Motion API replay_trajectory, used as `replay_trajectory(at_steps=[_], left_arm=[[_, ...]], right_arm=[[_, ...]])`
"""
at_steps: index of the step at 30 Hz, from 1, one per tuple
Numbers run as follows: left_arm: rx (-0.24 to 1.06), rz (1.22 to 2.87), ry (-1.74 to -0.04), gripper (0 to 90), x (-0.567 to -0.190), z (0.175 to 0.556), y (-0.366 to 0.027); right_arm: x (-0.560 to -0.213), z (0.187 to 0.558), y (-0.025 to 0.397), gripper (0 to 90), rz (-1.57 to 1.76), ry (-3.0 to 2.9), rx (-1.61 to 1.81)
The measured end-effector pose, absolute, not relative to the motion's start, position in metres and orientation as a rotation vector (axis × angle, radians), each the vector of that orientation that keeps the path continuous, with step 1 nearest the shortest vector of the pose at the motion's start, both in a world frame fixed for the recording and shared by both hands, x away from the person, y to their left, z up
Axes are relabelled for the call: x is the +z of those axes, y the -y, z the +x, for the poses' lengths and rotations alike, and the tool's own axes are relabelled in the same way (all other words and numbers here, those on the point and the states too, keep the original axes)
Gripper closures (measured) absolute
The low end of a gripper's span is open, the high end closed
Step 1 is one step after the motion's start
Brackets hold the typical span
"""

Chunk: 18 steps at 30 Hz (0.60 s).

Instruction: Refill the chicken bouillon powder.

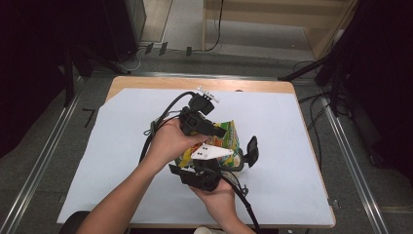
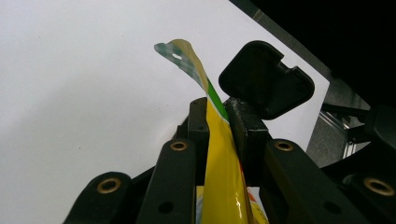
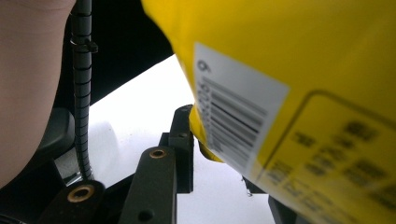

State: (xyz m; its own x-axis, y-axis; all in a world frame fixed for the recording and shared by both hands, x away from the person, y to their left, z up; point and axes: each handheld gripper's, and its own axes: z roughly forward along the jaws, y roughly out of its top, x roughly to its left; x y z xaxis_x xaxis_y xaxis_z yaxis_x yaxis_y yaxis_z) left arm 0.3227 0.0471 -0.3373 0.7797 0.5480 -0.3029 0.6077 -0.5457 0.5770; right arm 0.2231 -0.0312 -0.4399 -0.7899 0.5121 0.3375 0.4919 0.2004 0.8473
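Both grippers hold one yellow snack bag [image 1: 229, 141] above the white sheet [image 1: 122, 146] near the middle of the table [image 1: 146, 83].

Left gripper [image 2: 219, 121]: jaws closed flat on the bag's thin sealed edge, no gap visible beside the film. In the left gripper view the edge runs straight up between the jaws toward 12 o'clock, and its green-checked corner, with a small hang hole, curls over toward 11 o'clock. A black pad of the other gripper sits just beyond at 1 o'clock.

Right gripper [image 3: 205, 135]: its left jaw presses against the bag's lower corner beside the barcode label [image 3: 233, 126]; the opposite jaw is hidden behind the bag body. The bag sits between the jaws and appears clamped, a judgement rather than a sighting.

In the high view the left gripper [image 1: 219, 130] comes at the bag from 10 o'clock, the right gripper [image 1: 236, 163] from 6 o'clock. The two grips lie close together on adjoining edges of the bag, whose long axis runs roughly 12 to 6 o'clock.

Judgement: the coming move is likely a pull-apart to open the seam, so the hands would have to move away from each other across the seal line.

Contents: bag looks sealed; what is inside cannot be seen.
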Motion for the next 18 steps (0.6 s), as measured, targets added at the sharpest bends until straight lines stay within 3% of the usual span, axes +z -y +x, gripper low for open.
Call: replay_trajectory(at_steps=[18], left_arm=[[-0.147,2.242,-0.847,77.4,-0.3312,0.3195,-0.0504]], right_arm=[[-0.436,0.221,0.0329,71.6,0.974,-2.432,1.72]])
